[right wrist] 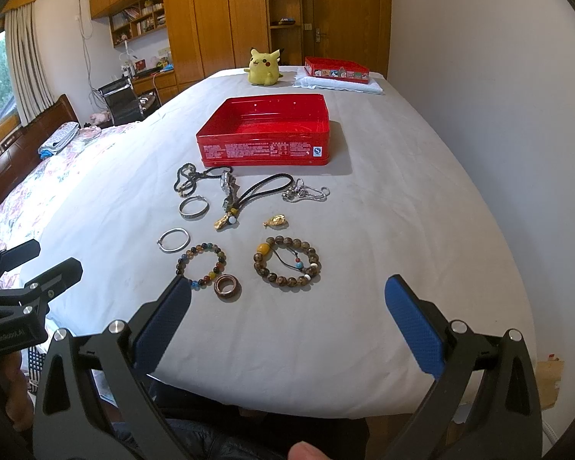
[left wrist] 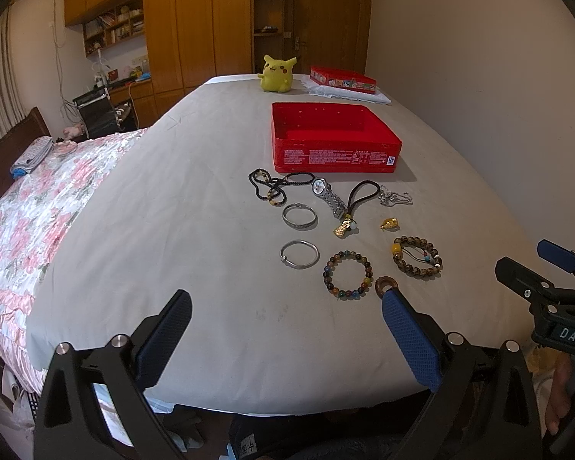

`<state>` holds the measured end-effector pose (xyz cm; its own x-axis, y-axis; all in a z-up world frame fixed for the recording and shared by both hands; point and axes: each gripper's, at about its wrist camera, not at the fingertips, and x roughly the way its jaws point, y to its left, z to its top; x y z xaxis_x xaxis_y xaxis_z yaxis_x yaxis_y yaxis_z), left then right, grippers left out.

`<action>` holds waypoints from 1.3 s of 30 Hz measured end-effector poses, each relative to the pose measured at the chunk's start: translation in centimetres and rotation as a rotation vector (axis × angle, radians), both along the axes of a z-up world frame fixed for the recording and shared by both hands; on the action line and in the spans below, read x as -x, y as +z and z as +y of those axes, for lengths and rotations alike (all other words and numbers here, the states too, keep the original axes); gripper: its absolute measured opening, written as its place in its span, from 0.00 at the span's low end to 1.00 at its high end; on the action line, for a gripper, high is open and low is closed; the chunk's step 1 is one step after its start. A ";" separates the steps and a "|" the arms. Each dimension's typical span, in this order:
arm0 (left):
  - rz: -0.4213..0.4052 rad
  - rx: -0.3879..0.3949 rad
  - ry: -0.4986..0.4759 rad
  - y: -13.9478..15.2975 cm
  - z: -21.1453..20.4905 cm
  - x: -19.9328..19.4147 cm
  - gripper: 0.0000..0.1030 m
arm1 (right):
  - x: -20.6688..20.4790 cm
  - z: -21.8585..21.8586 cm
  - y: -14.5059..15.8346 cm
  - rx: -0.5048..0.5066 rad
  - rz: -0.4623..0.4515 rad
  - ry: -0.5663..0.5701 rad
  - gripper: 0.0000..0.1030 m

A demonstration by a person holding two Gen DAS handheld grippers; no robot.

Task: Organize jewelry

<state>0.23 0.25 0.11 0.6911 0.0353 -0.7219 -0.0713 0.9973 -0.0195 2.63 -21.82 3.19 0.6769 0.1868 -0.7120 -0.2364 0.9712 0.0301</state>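
Both grippers are being held above the near edge of a bed covered by a pale sheet point(right wrist: 402, 191). The left gripper point(left wrist: 287, 329) is being kept with its jaws spread wide and nothing between them; the right gripper point(right wrist: 287, 314) is likewise being held wide open and empty. The jewelry is being left spread on the sheet, just near of an open red tin point(right wrist: 264, 134) whose inside is showing bare. Nearest the tin, a black bead necklace point(right wrist: 186, 180), a silver watch point(right wrist: 228, 184), a braided cord with a gold charm point(right wrist: 249, 199) and a silver chain point(right wrist: 306, 193) are lying in a row. Nearer, a patterned silver bangle point(right wrist: 193, 207) and a small gold pendant point(right wrist: 276, 221) are resting apart. In the nearest row, a plain silver bangle point(right wrist: 173, 240), a multicoloured bead bracelet point(right wrist: 202, 264) and a brown bead bracelet point(right wrist: 286, 266) are lying side by side, with a brown ring point(right wrist: 226, 287) just beside the multicoloured one. At the far end, a yellow plush toy point(right wrist: 264, 67) and a second red tin point(right wrist: 336, 69) on a white cloth point(right wrist: 339, 86) are being left standing.
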 end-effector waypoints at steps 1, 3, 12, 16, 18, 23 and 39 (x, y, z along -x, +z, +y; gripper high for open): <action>0.000 -0.001 0.000 0.0 0.0 0.0 0.96 | 0.0 0.0 0.0 0.001 0.000 -0.001 0.97; 0.000 -0.001 0.000 0.0 0.1 0.0 0.96 | 0.0 0.0 0.0 0.001 0.000 0.000 0.97; 0.000 -0.001 0.000 0.0 0.0 0.0 0.96 | 0.0 0.0 0.0 0.000 0.001 -0.001 0.97; 0.001 -0.002 0.000 0.0 0.0 -0.1 0.96 | 0.0 0.0 0.0 -0.001 0.001 -0.001 0.97; 0.001 -0.001 0.000 0.0 -0.1 -0.1 0.96 | 0.0 0.0 0.0 0.001 0.001 0.000 0.97; 0.000 -0.002 0.002 -0.1 0.0 0.0 0.96 | 0.0 0.0 0.0 0.000 0.002 -0.001 0.97; 0.004 0.002 0.000 -0.1 0.2 0.1 0.96 | 0.0 0.1 -0.1 -0.001 0.006 0.001 0.97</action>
